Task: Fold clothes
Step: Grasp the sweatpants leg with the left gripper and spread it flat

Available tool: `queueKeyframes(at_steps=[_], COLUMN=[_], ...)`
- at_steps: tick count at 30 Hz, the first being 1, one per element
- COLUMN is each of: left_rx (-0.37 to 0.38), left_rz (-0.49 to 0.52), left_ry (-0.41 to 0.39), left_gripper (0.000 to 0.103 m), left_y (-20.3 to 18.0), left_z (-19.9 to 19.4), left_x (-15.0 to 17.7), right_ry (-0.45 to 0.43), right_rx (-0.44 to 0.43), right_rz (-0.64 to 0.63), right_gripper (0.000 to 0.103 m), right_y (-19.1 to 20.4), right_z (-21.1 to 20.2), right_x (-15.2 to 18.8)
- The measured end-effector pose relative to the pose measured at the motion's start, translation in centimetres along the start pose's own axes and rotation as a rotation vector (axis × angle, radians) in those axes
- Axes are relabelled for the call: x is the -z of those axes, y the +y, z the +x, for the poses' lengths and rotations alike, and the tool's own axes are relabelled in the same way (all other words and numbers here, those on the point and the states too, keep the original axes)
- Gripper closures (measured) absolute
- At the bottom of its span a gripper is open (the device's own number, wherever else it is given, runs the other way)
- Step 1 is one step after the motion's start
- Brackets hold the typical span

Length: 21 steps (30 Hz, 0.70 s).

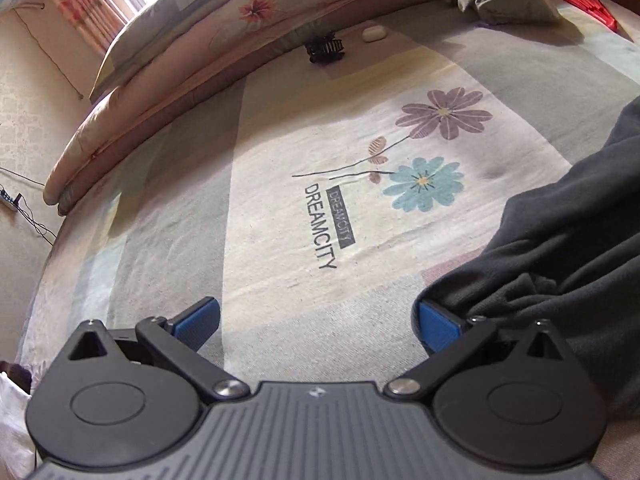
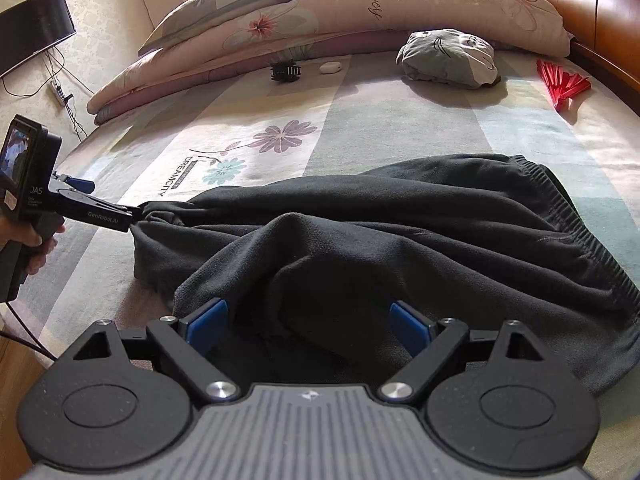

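Note:
A black pair of trousers (image 2: 400,240) lies rumpled across the flowered bed sheet (image 2: 360,128), its elastic waistband (image 2: 568,216) to the right. My right gripper (image 2: 308,324) hovers low over the near part of the cloth, open, with a raised fold between its blue pads (image 2: 206,324) but not pinched. A hand holds my left gripper (image 2: 110,200) at the garment's left end. In the left wrist view that gripper (image 1: 318,320) is wide open over bare sheet. The trousers (image 1: 560,272) lie against the outer side of its right finger (image 1: 438,326).
Folded quilts and a pillow (image 2: 320,12) line the far side of the bed. A grey plush cushion (image 2: 448,60), a red folding fan (image 2: 560,84), a black hair clip (image 2: 285,71) and a small white case (image 2: 330,67) lie near them. The wooden headboard (image 2: 580,4) is far right.

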State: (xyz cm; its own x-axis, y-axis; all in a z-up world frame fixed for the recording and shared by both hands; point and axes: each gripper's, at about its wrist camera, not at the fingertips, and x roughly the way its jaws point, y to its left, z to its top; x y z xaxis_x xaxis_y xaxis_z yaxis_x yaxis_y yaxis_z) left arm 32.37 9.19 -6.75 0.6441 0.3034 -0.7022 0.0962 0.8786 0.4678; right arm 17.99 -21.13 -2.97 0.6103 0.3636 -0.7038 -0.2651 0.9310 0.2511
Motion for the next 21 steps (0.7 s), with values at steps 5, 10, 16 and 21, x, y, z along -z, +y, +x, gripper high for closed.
queueKeyframes(at_steps=[5,10,16,21], left_rx=[-0.092,-0.048,0.150,0.262], left_rz=[0.054,0.073,0.108,0.109], left_ry=[-0.053,-0.042,-0.031,-0.034], left_gripper=[0.000,0.001,0.001,0.001], left_y=[0.3,-1.0,-4.0,-6.2], left_z=[1.0,1.3,-1.3,-3.3], left_x=[-3.9,-5.2,-3.2,-2.9], right_ry=[-0.003,-0.003,-0.002,-0.007], right_rx=[0.008,0.002,-0.019,-0.036], right_rz=[0.020,0.031,0.026,0.031], right_gripper=[0.012,0.011,0.010,0.009], right_y=[-0.4,-0.6,-0.4,-0.2], right_z=[-0.1,-0.2,-0.6,-0.8], right_x=[0.2,0.4,0.8,1.0])
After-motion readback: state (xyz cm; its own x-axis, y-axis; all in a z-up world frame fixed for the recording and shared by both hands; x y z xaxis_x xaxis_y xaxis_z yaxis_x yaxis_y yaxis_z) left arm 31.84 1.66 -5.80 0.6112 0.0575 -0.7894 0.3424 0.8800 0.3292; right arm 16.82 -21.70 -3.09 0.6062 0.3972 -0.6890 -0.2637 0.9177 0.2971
